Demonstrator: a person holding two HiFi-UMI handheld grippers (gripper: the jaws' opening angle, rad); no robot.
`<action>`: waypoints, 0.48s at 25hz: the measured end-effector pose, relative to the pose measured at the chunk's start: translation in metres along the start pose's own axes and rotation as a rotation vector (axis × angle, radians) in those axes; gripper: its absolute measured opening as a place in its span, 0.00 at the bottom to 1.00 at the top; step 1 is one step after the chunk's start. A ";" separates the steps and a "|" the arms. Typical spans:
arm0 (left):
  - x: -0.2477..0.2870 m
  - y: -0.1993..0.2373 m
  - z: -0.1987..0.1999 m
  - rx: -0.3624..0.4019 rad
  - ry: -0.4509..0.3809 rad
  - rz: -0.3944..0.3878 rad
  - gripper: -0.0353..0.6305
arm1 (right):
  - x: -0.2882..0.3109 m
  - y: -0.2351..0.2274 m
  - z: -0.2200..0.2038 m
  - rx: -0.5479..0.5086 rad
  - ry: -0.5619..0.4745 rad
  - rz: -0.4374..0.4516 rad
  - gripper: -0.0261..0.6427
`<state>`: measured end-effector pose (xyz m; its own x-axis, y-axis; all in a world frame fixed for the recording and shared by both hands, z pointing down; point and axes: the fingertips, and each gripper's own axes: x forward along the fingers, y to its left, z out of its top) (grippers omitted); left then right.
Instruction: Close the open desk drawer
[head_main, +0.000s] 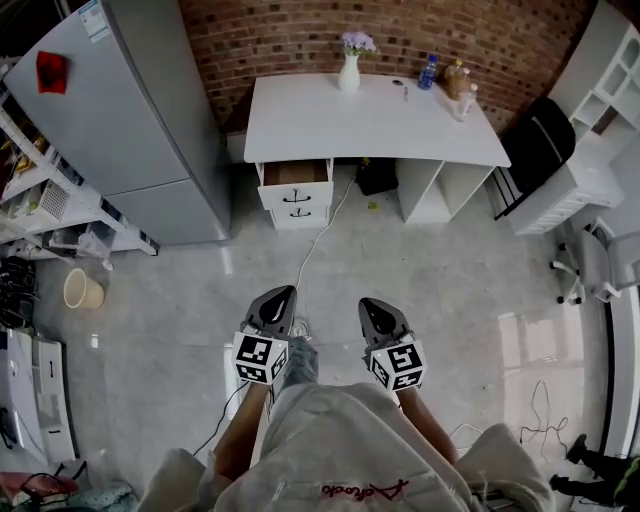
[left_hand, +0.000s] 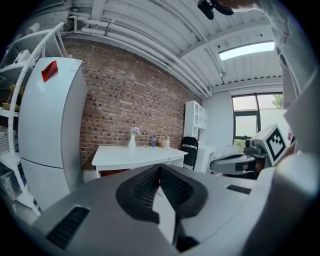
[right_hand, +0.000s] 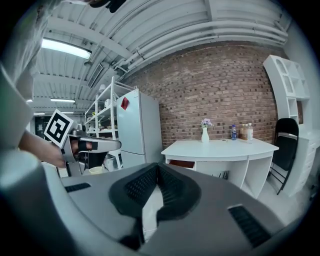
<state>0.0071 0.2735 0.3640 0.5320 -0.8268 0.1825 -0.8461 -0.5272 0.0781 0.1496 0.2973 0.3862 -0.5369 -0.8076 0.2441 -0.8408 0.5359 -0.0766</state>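
Both grippers are clenched and empty: the left gripper (head_main: 283, 293) and the right gripper (head_main: 371, 304) each show ribbed tips meeting with nothing between them. They hang side by side over the floor (head_main: 430, 260), pointing toward 12 o'clock in the head view, well apart from the desk.

From the left gripper the open drawer (head_main: 295, 173) lies at about 12 o'clock; from the right, nearer 11. It is the top drawer under the left end of the white worktop (head_main: 370, 125), pulled out so its brown inside shows. A cable (head_main: 318, 235) runs over the floor between the grippers and the desk.

The drawer is probably a stiff, fairly light box on runners that slides under a steady push. It likely needs no grasp. The closed tips can press on the front panel (head_main: 296, 196) near its dark middle handle, since an off-centre push could skew it. A slam might rock the vase (head_main: 349, 72) on the worktop.
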 end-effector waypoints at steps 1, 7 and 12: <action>0.004 0.009 0.001 -0.003 0.004 0.003 0.07 | 0.011 0.001 0.002 0.002 0.003 0.008 0.07; 0.025 0.060 0.011 -0.016 0.020 0.025 0.07 | 0.075 0.008 0.020 0.001 0.024 0.050 0.07; 0.047 0.105 0.021 -0.029 0.022 0.032 0.07 | 0.124 0.007 0.039 -0.011 0.037 0.064 0.07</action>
<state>-0.0558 0.1756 0.3604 0.5038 -0.8387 0.2071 -0.8637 -0.4940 0.1003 0.0742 0.1915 0.3785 -0.5863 -0.7622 0.2745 -0.8041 0.5887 -0.0827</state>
